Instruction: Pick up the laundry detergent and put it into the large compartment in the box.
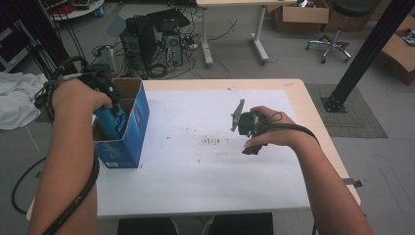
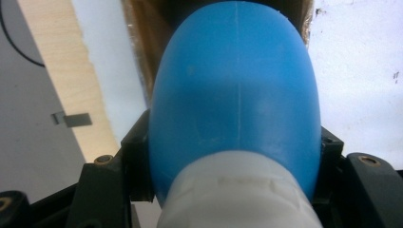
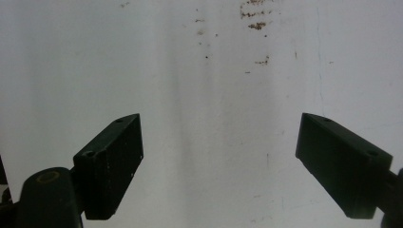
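My left gripper [image 1: 105,92] is shut on a blue plastic bottle [image 1: 111,121] and holds it in the open top of a blue cardboard box [image 1: 131,128] at the table's left edge. In the left gripper view the black jaws of that gripper [image 2: 233,145] press both sides of the bottle [image 2: 235,90] just beyond its white cap [image 2: 237,194], with the box's brown inside behind it. My right gripper [image 1: 250,142] hangs over the middle right of the table, pointing down. Its jaws [image 3: 221,156] stand wide open with nothing between them.
A white sheet [image 1: 205,171] with small brown stains [image 1: 210,142] covers the wooden table. The box stands near the table's left edge. On the floor beyond are computer towers [image 1: 151,41] with cables, a desk leg [image 1: 258,34] and a black slanted post [image 1: 364,49] at the right.
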The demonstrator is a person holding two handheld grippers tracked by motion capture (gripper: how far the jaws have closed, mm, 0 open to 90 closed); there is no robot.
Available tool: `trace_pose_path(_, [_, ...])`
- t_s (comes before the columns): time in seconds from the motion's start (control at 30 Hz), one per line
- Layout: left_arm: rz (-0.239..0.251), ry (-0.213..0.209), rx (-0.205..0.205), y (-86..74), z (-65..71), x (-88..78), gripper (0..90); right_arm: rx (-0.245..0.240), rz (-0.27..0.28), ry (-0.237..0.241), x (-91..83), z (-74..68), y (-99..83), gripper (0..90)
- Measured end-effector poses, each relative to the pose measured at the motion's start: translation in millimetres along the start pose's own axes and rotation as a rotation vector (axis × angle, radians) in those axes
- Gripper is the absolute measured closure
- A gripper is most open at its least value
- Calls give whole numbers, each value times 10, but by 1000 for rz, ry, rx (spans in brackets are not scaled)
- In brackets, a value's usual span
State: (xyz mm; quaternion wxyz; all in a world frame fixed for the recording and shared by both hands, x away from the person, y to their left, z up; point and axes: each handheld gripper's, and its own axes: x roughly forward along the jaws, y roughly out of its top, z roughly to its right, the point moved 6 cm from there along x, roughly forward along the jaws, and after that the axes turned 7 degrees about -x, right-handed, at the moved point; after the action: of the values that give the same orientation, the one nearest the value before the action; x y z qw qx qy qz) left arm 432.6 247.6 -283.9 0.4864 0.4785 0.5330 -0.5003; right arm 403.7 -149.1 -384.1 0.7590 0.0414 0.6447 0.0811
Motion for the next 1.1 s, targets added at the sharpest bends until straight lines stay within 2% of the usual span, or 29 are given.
trace_pose_path(0.33, [13, 11, -4, 24, -5, 237, 382, -2, 1, -2, 12, 2, 15, 161])
trace_pose_path(0.63, [-7, 13, 9, 39, 6, 472, 382, 1, 0, -1, 17, -6, 18, 161])
trace_pose_path(0.9, [-5, 19, 7, 53, -4, 603, 382, 4, -1, 0, 25, -5, 8, 161])
trace_pose_path(1.1, [8, 10, 6, 62, -18, 613, 381, 2, -1, -1, 35, -4, 16, 161])
